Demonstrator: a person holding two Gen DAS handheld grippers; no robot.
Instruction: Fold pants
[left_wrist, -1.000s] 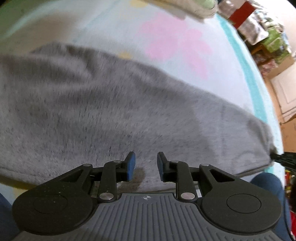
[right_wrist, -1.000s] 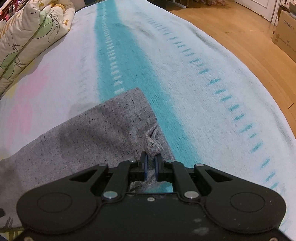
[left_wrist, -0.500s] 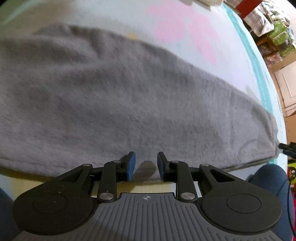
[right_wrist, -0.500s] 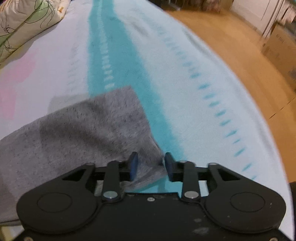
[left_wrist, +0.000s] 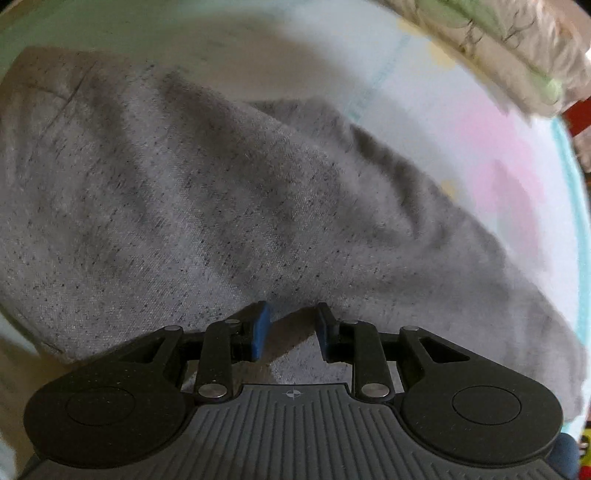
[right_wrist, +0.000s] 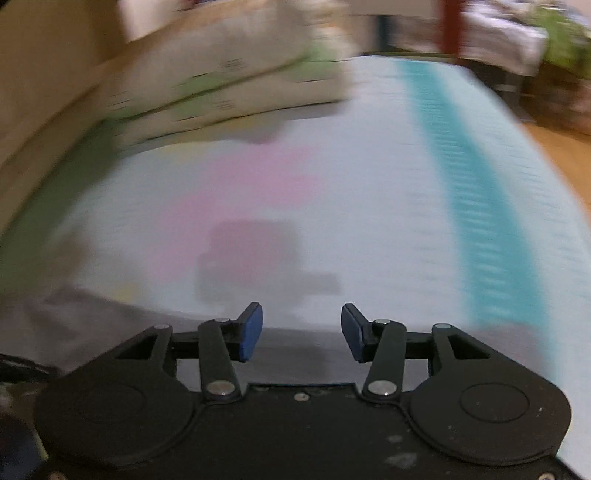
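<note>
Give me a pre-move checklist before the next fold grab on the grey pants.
1. Right gripper empty: ok. Its jaws have just been opening, with nothing between them.
2. Left gripper free of cloth: ok. Jaws are part open over the grey pants, pads not pinching.
3. Pants lying flat: not ok. A ridge runs across the cloth and a second layer shows behind it.
4. Right wrist view usable for aiming: not ok, heavy motion blur.
5. Bed cover clear ahead of the right gripper: ok up to the folded quilt.
6. Pant hem or waistband located: cannot tell.
</note>
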